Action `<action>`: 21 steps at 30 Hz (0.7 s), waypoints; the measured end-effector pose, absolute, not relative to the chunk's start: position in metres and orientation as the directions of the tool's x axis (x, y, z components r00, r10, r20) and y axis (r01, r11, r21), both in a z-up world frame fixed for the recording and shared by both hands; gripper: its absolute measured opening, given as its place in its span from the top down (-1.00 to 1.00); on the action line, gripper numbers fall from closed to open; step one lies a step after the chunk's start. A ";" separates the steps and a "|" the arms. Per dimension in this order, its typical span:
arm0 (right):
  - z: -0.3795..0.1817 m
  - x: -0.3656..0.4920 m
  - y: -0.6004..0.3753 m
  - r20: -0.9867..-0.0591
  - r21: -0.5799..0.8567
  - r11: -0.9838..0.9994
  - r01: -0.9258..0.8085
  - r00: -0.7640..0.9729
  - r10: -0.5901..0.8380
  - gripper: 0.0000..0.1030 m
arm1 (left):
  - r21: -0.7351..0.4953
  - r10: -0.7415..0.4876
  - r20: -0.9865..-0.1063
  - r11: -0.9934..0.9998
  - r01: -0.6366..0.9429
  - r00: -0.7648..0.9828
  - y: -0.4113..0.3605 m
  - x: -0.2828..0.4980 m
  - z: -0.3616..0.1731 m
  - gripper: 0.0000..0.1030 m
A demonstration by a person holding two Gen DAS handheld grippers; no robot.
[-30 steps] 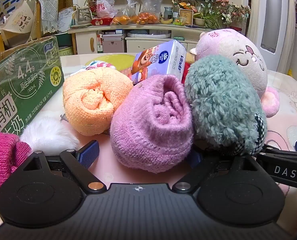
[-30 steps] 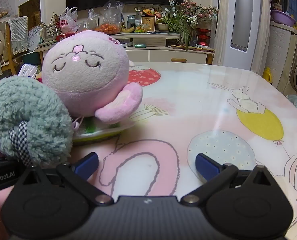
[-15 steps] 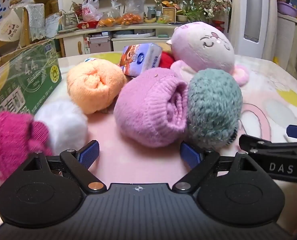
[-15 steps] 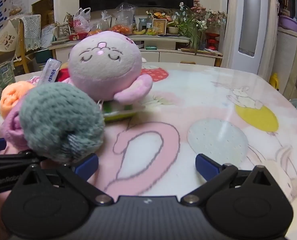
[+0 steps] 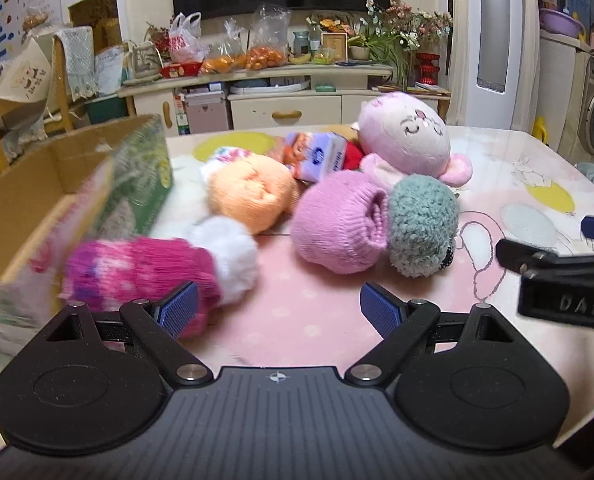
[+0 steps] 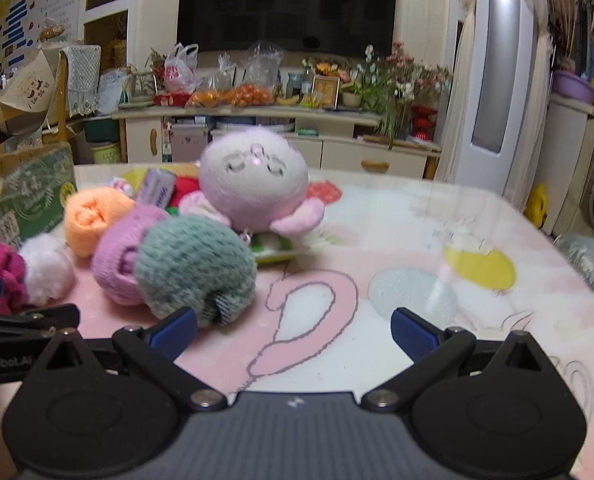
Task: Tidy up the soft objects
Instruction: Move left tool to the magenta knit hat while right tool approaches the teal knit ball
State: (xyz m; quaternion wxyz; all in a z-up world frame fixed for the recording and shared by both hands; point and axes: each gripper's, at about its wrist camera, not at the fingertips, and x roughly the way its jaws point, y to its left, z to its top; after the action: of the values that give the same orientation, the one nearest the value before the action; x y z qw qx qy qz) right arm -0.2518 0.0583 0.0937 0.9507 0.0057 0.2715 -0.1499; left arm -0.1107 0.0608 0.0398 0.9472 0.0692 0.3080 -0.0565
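I have pulled both grippers back from the pile, so nothing is sorted yet. My left gripper (image 5: pixel 277 309) gapes wide and empty; the magenta knitted hat with a fluffy white pompom (image 5: pixel 145 272) now lies against its left pad, squashed and soft. My right gripper (image 6: pixel 293 332) stands equally wide over bare tablecloth.

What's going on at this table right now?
A person holds two grippers over a table of soft things. The left gripper and right gripper are both open and empty. Nearest lie a magenta hat, a pink knit roll and a teal fuzzy roll; a cardboard box waits on the left.
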 end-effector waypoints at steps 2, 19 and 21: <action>0.103 -0.257 0.065 -0.500 -0.062 0.957 0.284 0.821 -0.276 -0.99 | 0.105 -0.054 -0.588 0.984 0.143 0.807 0.069 -0.119 0.046 -1.00; 0.169 -0.275 0.150 -0.418 -0.019 0.990 0.139 0.898 -0.134 -0.99 | 0.123 0.093 -0.512 0.992 -0.034 0.854 0.147 -0.156 0.112 -1.00; 0.173 -0.277 0.158 -0.414 -0.013 0.992 0.123 0.903 -0.117 -0.99 | 0.118 0.104 -0.508 0.992 -0.050 0.855 0.154 -0.160 0.116 -1.00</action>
State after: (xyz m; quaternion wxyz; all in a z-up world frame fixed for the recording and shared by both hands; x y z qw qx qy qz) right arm -0.2769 0.1580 0.1726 0.9754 0.0068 0.2117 -0.0615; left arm -0.1597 0.1541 0.1157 0.9617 0.0503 0.2663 0.0401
